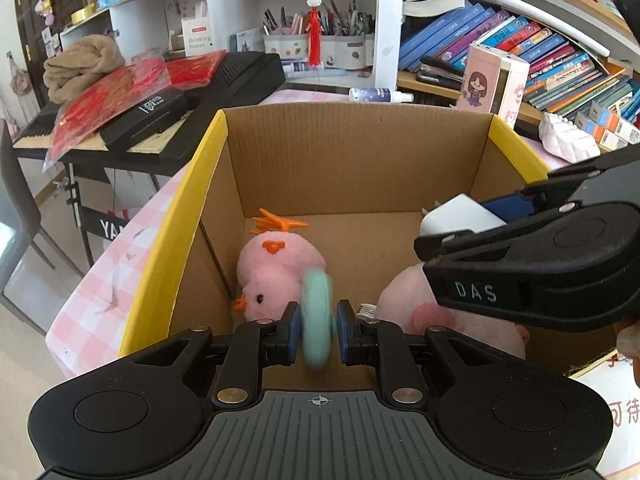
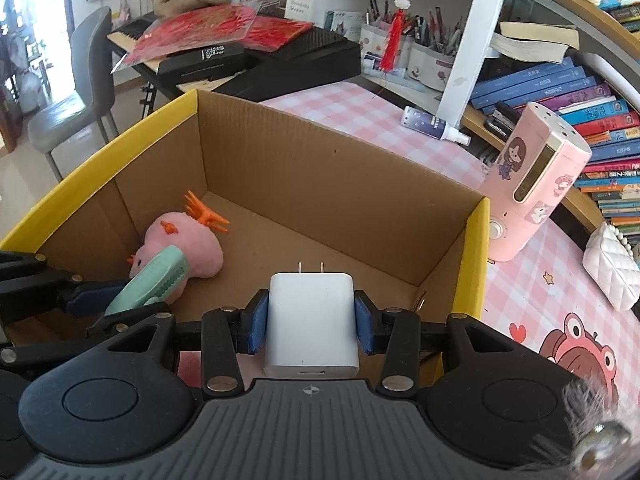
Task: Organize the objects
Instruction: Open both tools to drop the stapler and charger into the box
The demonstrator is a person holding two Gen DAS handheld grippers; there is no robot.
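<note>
An open cardboard box [image 1: 360, 152] with a yellow rim fills the middle of both views. My left gripper [image 1: 318, 320] hangs over its near edge, shut on a mint-green toothed clip [image 1: 318, 316], which the right wrist view shows side-on [image 2: 152, 280]. My right gripper [image 2: 312, 316] is shut on a white charger plug [image 2: 312, 312], prongs pointing away, above the box's near right part. On the box floor at the left lies a pink plush chick [image 1: 276, 268] with orange feet. A second pink plush [image 1: 440, 320] lies near the front, partly hidden by the right gripper.
The box stands on a pink checked tablecloth [image 2: 520, 300]. To its right are a pink cartoon-printed device [image 2: 536, 184], a white quilted purse [image 2: 612, 272] and a spray bottle [image 2: 432, 124]. A keyboard piled with red packets [image 2: 208, 40] is behind, bookshelves at the right, a grey chair [image 2: 80, 92] at the left.
</note>
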